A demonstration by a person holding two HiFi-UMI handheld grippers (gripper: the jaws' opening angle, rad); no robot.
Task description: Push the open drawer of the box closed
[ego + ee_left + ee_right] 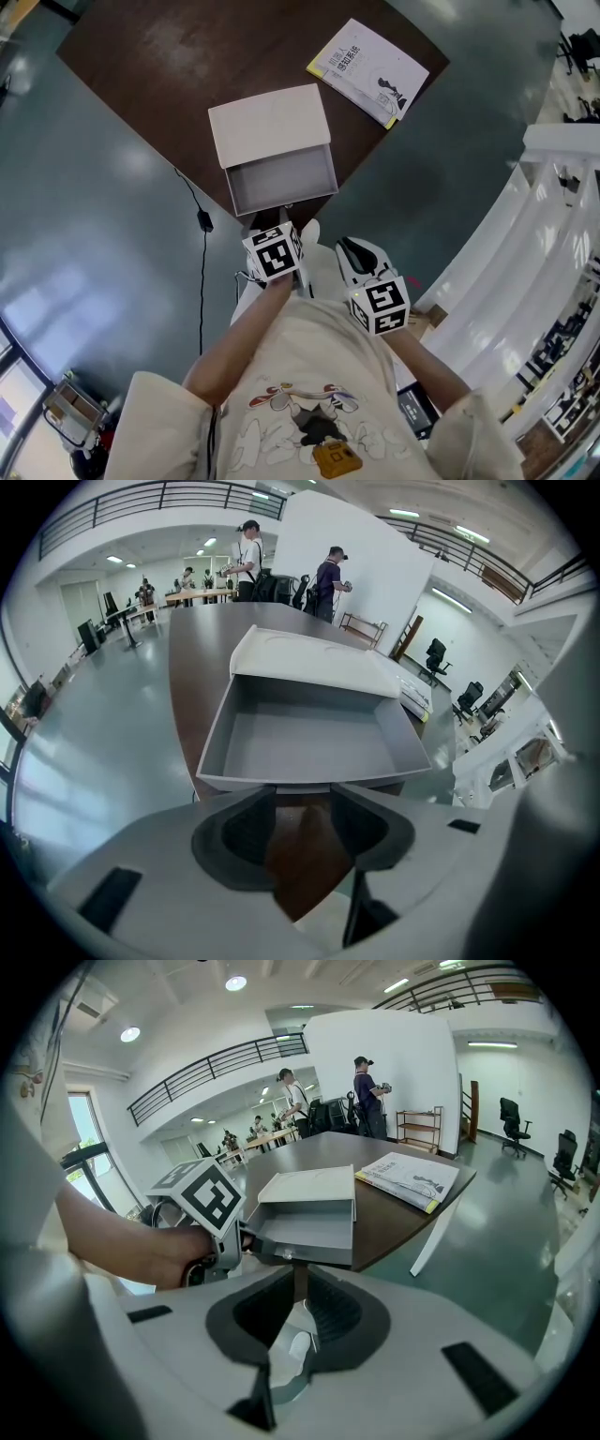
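A white box [270, 122] lies at the near corner of a dark brown table [169, 56], its grey drawer [281, 180] pulled out toward me and empty. My left gripper [279, 230] is just in front of the drawer's front wall [300, 782], jaws open with a modest gap and nothing between them. From the right gripper view, the left gripper [244, 1237] reaches the drawer's [309, 1227] front left corner; I cannot tell whether it touches. My right gripper [352, 251] hangs lower and to the right, off the table, its jaws [298, 1283] shut on nothing.
A booklet [367, 70] lies on the table's right corner, beyond the box. A black cable [202, 220] runs over the grey floor left of the table. White curved railings [544, 216] stand at the right. Several people [248, 555] stand at far tables.
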